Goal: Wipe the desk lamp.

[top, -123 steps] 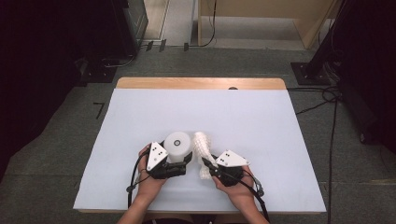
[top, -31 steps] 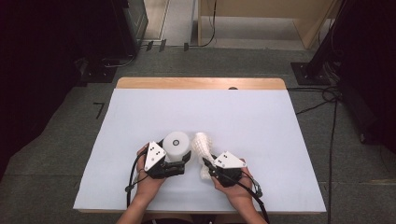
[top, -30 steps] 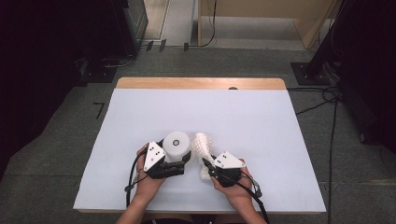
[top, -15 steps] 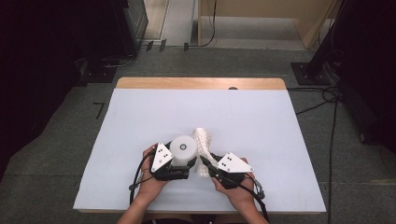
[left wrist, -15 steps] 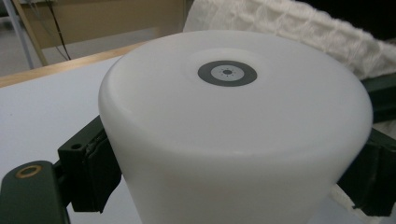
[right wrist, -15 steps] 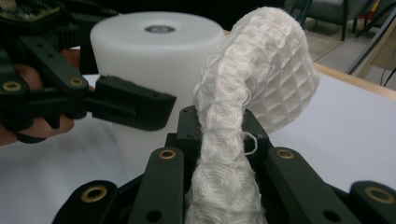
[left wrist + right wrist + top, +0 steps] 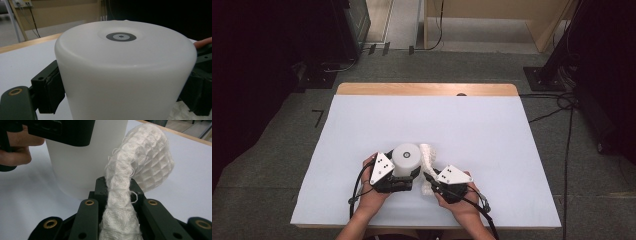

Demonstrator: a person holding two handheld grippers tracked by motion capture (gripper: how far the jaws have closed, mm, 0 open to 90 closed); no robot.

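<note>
I see the rectangular table (image 7: 362,125), covered by a pale lavender sheet with a light wood strip along its far edge, as the largest item in the high view. All work sits near its front edge, close to the person's forearms.

Next in size is the white, smooth, cylindrical plastic container (image 7: 406,158), which has a small grey disc at the centre of its top face. It stands upright on the table, left of centre. In the left gripper view the container (image 7: 125,75) sits between the two black jaws, and the pads press against its left and right walls. My left tool (image 7: 398,176) is therefore clamped on the container, with the left hand (image 7: 371,196) behind it.

Smaller still is the white, waffle-textured cloth (image 7: 428,159), bunched into a rope-like strip. It rises just beside the container's right wall; I cannot tell whether the two touch. In the right gripper view the cloth (image 7: 140,162) runs up between the jaws and curls over at its top. My right tool (image 7: 431,183) is clenched on the lower part of this cloth, held by the right hand (image 7: 459,200).
</note>
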